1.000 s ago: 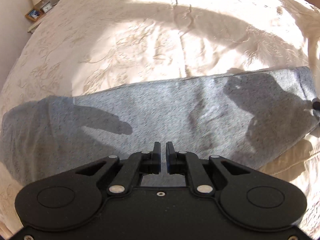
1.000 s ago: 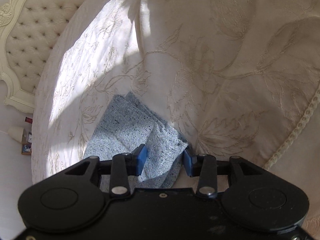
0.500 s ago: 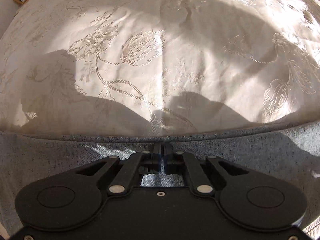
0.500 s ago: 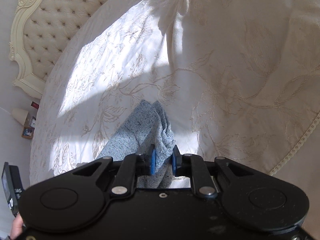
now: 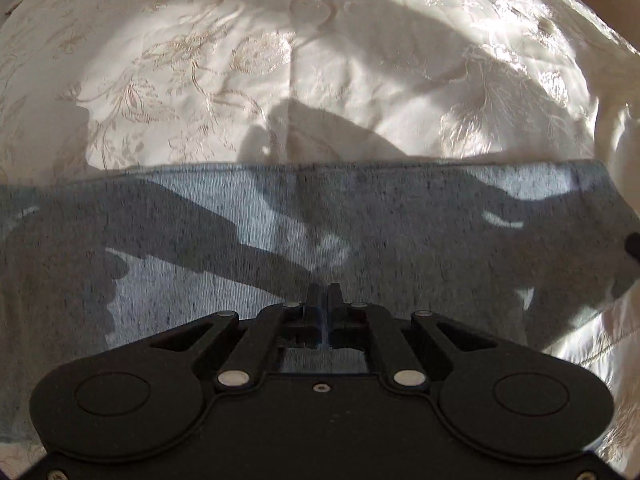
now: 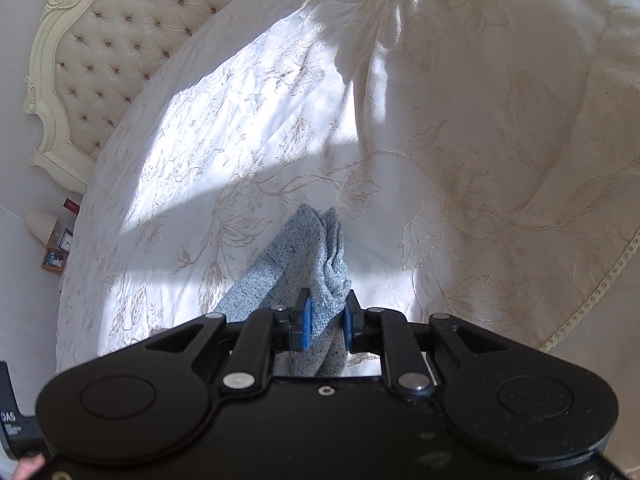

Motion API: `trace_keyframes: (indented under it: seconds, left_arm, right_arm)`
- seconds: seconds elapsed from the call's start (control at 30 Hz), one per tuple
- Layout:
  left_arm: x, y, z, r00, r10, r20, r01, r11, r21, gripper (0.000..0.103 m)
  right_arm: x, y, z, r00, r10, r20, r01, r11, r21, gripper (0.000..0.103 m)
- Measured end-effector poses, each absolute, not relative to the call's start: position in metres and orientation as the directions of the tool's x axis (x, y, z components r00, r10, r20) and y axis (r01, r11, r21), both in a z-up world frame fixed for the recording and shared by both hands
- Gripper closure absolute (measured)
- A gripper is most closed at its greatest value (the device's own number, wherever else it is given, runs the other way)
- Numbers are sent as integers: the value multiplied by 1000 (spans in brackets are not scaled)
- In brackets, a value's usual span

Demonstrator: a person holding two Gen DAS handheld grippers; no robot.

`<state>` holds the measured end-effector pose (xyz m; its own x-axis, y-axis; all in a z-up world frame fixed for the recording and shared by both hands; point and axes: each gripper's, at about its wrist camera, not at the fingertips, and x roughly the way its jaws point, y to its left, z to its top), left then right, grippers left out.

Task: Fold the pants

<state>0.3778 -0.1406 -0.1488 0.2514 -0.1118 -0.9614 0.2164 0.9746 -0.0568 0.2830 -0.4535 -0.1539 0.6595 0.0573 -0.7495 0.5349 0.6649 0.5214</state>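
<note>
my right hand-held gripper (image 6: pixel 325 316) pinches the pants (image 5: pixel 360 224) end — their length runs crosswise ahead of my closed left hand-held gripper (image 5: pixel 323 294).

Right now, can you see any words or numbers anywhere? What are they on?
"OAS" on the black handle at the bottom left of the right wrist view; the tiny line under it is too blurred to read.
The little clock beside the bed: numbers too small to read.
Nothing written on the pants.
</note>
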Motion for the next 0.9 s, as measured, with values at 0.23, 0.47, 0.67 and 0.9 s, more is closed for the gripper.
trace_keyframes:
  seconds: [0.23, 0.47, 0.67, 0.9]
  left_arm:
    - [381, -145, -166, 227, -110, -968, 253, 966, -50, 95]
    - [377, -84, -136, 313, -152, -937, 192, 977, -95, 90]
    - [356, -13, -148, 294, -150, -944, 151, 983, -109, 90]
    - [343, 65, -149, 284, -118, -952, 105, 990, -91, 91]
  right_arm:
    - [284, -442, -140, 660, 22, -751, 526, 700, 483, 86]
    - [286, -408, -107, 682, -23, -731, 480, 768, 423, 86]
    - [299, -337, -65, 713, -5, -701, 373, 850, 373, 86]
    - [322, -188, -38, 738, 150, -658, 116, 932, 342, 86]
